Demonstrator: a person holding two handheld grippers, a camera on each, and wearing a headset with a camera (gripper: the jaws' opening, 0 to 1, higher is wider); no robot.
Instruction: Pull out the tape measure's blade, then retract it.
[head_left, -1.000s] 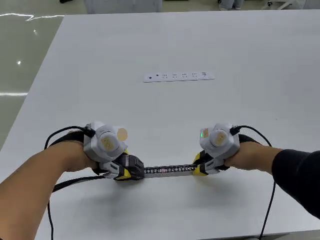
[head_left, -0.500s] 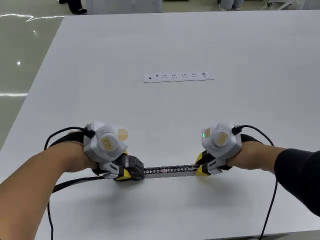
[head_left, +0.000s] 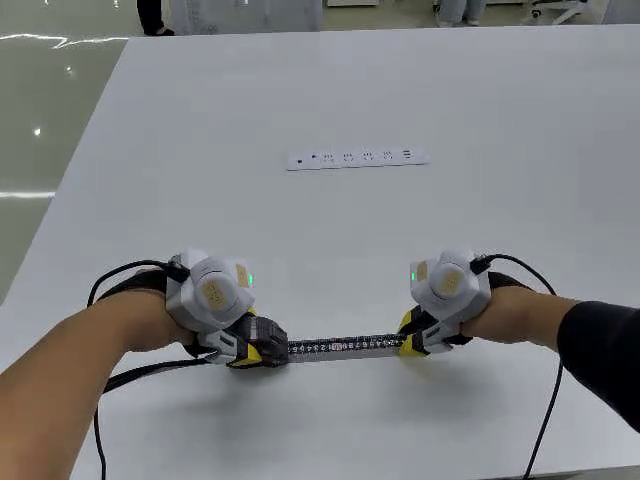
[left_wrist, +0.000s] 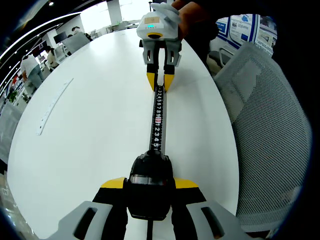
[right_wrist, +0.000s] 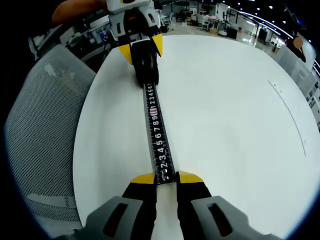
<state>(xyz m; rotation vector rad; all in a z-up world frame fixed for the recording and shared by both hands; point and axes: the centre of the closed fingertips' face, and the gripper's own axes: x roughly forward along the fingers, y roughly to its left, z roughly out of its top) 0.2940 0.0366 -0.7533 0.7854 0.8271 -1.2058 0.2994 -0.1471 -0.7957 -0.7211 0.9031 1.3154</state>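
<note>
Tape measure case (left_wrist: 150, 187), black and boxy, is sitting on the near part of the white counter (head_left: 300, 90), and we are pinching it between the yellow-tipped fingers of the left gripper (head_left: 243, 347), one finger pressing on each side of it. Its blade (right_wrist: 157, 135) is lying drawn out flat along the counter, numbers facing up, running straight from the case's mouth across to the right gripper (right_wrist: 165, 179). We are clamping the blade's free end between the right gripper's fingers, which are pressing nearly together on the thin strip. In the head view the two grippers are facing each other along the near edge of the counter, the case at the left and the blade's end at the right, with the blade spanning the gap between them. Our hands are wrapping around the grippers' white bodies, and black cables are trailing back from both toward us. Farther out, well apart from the tape, a white power strip (head_left: 357, 157) is lying across the middle of the counter. A grey mesh chair (left_wrist: 260, 125) is standing beside the counter's edge in both gripper views.
</note>
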